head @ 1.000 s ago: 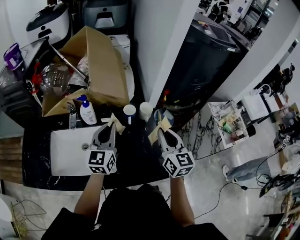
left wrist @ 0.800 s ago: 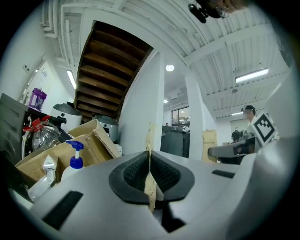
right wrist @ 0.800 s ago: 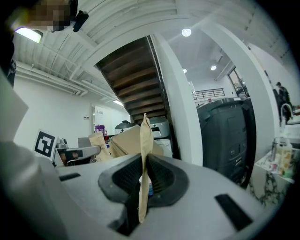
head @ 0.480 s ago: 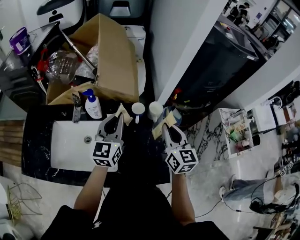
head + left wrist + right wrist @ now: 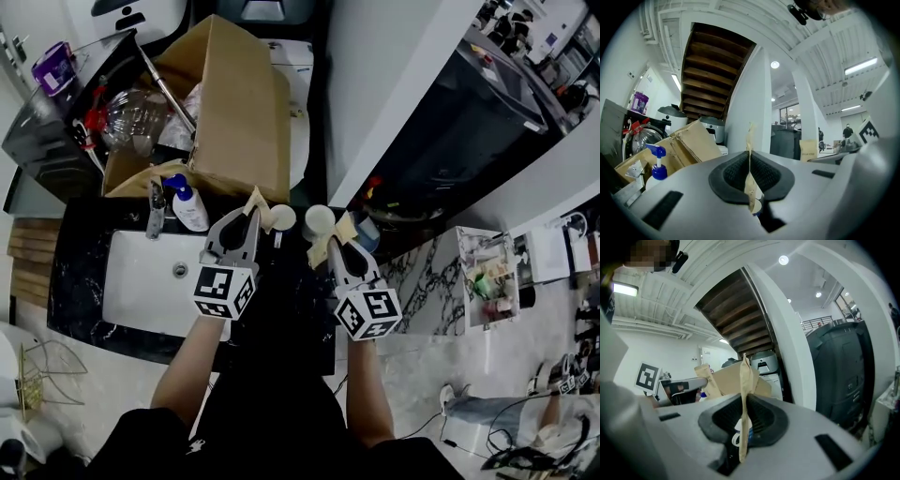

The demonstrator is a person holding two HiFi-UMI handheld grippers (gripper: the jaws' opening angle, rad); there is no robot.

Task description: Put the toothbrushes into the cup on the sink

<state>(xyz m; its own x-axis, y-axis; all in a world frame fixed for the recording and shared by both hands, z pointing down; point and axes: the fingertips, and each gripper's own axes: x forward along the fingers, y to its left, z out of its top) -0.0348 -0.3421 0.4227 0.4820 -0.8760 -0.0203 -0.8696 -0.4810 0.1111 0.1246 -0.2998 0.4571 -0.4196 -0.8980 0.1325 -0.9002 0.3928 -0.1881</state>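
Note:
On the black counter stand two cups side by side, a white cup with a blue rim (image 5: 281, 217) and a plain white cup (image 5: 319, 221). My left gripper (image 5: 251, 218) is shut on a thin tan paper-wrapped toothbrush packet (image 5: 259, 203) just left of the blue-rimmed cup. In the left gripper view that packet (image 5: 750, 174) stands edge-on between the pads. My right gripper (image 5: 337, 246) is shut on a second tan packet (image 5: 344, 226) right of the white cup. In the right gripper view this packet (image 5: 744, 404) stands upright above a white mug (image 5: 737, 437).
A white sink basin (image 5: 131, 286) with a faucet (image 5: 155, 208) lies at the left, and a blue-topped pump bottle (image 5: 190, 208) stands behind it. An open cardboard box (image 5: 239, 112) full of clutter rises behind the counter. A white pillar (image 5: 375, 103) stands beyond the cups.
Both grippers have moved a little forward toward the cups, each still holding its packet. The head view has shifted with them.

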